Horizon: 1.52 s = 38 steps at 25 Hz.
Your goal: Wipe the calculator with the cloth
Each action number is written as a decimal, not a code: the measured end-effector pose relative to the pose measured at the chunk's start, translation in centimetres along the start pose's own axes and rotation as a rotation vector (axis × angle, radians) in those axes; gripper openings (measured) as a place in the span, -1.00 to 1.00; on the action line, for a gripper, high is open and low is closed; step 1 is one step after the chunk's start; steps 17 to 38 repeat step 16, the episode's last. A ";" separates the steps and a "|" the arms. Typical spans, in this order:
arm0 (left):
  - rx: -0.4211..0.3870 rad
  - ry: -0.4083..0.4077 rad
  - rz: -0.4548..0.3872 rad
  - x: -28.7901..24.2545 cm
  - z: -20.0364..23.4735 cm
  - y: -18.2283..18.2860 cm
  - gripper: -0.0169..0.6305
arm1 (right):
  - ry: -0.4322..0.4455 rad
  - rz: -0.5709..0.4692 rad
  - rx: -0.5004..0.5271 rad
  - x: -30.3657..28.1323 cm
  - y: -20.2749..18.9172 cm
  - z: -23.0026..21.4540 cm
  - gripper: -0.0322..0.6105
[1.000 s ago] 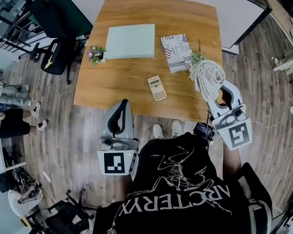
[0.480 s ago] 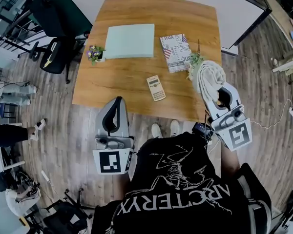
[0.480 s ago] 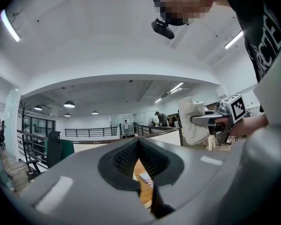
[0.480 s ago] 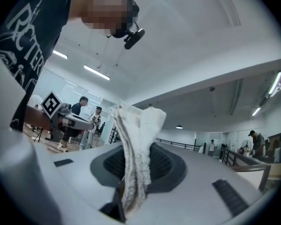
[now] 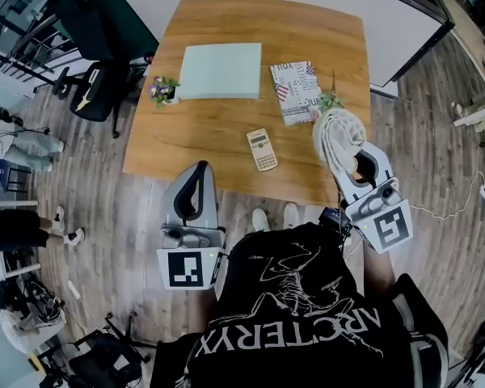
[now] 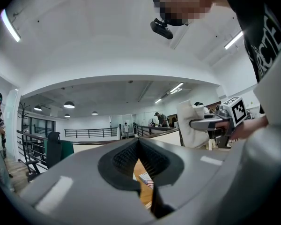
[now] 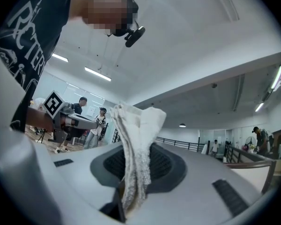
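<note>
Currently the right gripper [image 5: 345,155] is clamped on the cloth [image 5: 333,128]; the calculator [image 5: 262,149] lies at frame centre, to its left, long axis running up-frame. The left gripper [image 5: 197,173], jaws together and empty, hangs lower left.

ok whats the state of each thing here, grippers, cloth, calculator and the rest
left gripper: shut, empty
right gripper: shut on the cloth
cloth: bunched, held above the table edge
calculator: flat on the table, keys up, nothing touching it
booklet: closed, lying flat
flower pot: upright
</note>
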<state>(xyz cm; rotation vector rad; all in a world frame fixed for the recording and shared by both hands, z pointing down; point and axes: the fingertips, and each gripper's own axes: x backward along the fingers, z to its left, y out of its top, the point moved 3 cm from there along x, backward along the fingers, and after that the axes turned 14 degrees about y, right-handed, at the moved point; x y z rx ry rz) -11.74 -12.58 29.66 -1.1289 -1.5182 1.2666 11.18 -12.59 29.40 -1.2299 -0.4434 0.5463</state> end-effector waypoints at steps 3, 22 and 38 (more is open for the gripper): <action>0.000 0.001 -0.002 0.0 0.1 0.1 -0.92 | -0.002 -0.001 -0.003 0.0 0.0 -0.1 -0.61; 0.003 -0.014 -0.006 -0.3 -0.8 0.3 -0.92 | 0.002 -0.010 -0.003 0.0 0.1 -0.1 -0.61; 0.003 -0.014 -0.006 -0.3 -0.8 0.3 -0.92 | 0.002 -0.010 -0.003 0.0 0.1 -0.1 -0.61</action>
